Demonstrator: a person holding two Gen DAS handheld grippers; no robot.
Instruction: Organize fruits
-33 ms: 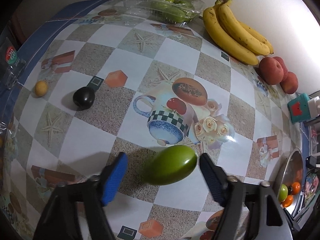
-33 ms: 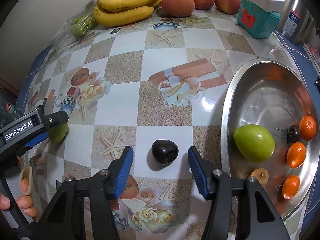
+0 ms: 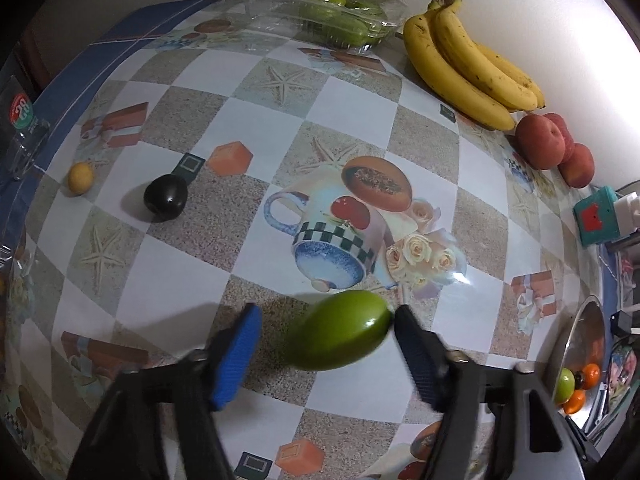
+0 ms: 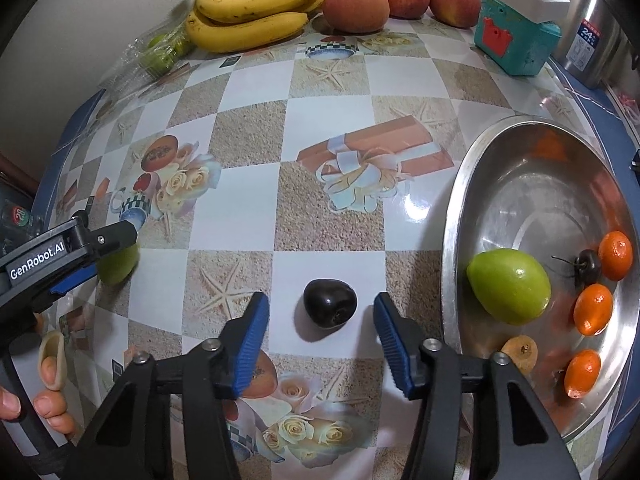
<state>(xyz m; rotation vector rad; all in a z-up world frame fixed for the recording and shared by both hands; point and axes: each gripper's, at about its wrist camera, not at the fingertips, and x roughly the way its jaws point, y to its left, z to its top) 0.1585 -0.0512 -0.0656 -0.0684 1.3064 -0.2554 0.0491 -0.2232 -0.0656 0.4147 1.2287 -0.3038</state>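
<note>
While both claws close — dark plum (image 4: pixel 330 302) untouched, bowl rim (image 4: pixel 452 240) near.

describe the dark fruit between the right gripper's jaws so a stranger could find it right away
Start at the steel bowl on the table's right side. Just left of its rim, on a white square of the checkered tablecloth, sits a plum. It is small, glossy and nearly black, unlike the green fruit and oranges inside the bowl.

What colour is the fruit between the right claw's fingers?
Shiny black, almost purple: the plum, seen best from the right wrist camera.
</note>
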